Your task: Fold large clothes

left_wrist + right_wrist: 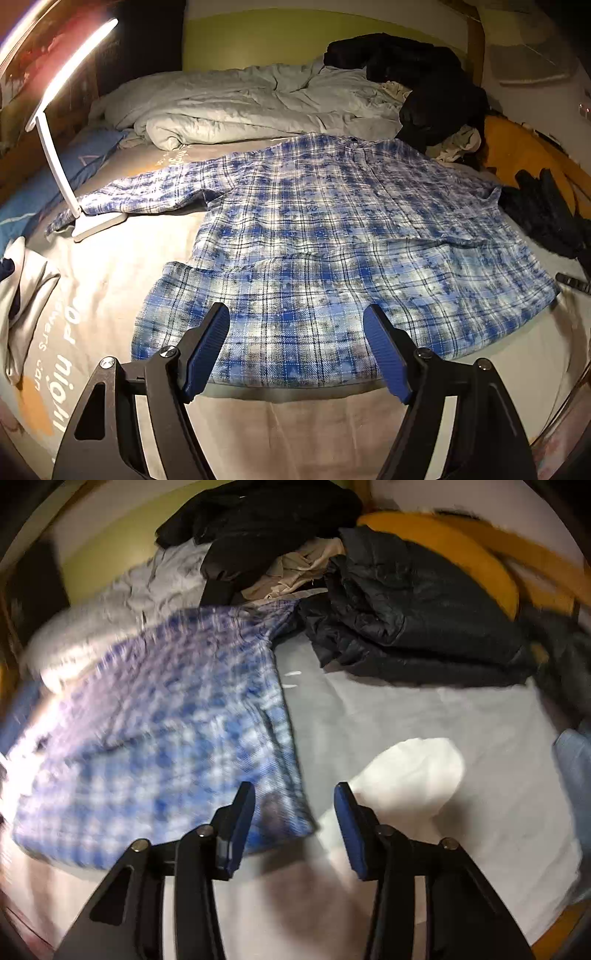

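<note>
Honestly, with both my left gripper [296,321] and right gripper [294,801] parted and empty above the plaid shirt [332,236] mid-frame, I risk pinching the bedsheet [424,731] too.

Motion blur smears the plaid shirt [155,716] in the right wrist view, hiding its right sleeve.

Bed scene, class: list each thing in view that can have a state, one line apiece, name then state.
Plaid shirt: spread flat, one sleeve out sideways, not yet folded.
Desk lamp: switched on, its base resting on the sleeve.
Duvet: crumpled.
Dark jacket: heaped.
Left gripper: open, empty.
Right gripper: open, empty.
</note>
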